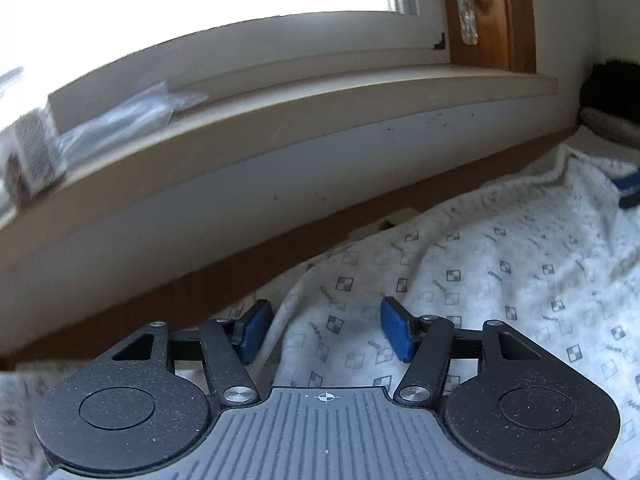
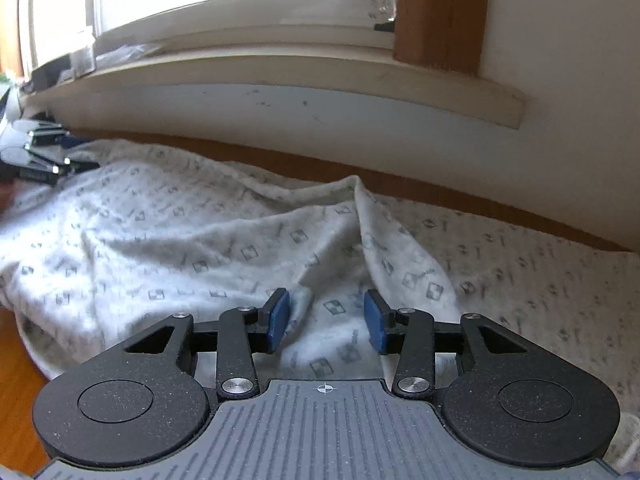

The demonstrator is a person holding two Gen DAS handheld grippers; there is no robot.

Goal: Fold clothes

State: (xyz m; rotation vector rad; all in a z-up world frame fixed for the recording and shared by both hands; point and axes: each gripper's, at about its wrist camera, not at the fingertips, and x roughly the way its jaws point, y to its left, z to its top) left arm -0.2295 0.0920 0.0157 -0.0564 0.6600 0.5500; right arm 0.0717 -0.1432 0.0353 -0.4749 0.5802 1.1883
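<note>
Under the windowsill (image 1: pixel 280 120), our left gripper (image 1: pixel 322 330) and right gripper (image 2: pixel 326 322) gape empty over the printed garment (image 2: pixel 180 232); next we re-grip an edge.

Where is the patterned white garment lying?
In both wrist views, the garment lies rumpled under both open grippers, below the window sill.

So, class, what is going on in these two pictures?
A person is folding clothes with a claw in each hand. A white patterned garment lies rumpled on a surface below a window sill. The left claw and the right claw both hover just over the cloth with jaws open, fabric showing between the blue pads but not pinched. Nothing is gripped at this moment, and the garment is not yet neatly folded.
</note>
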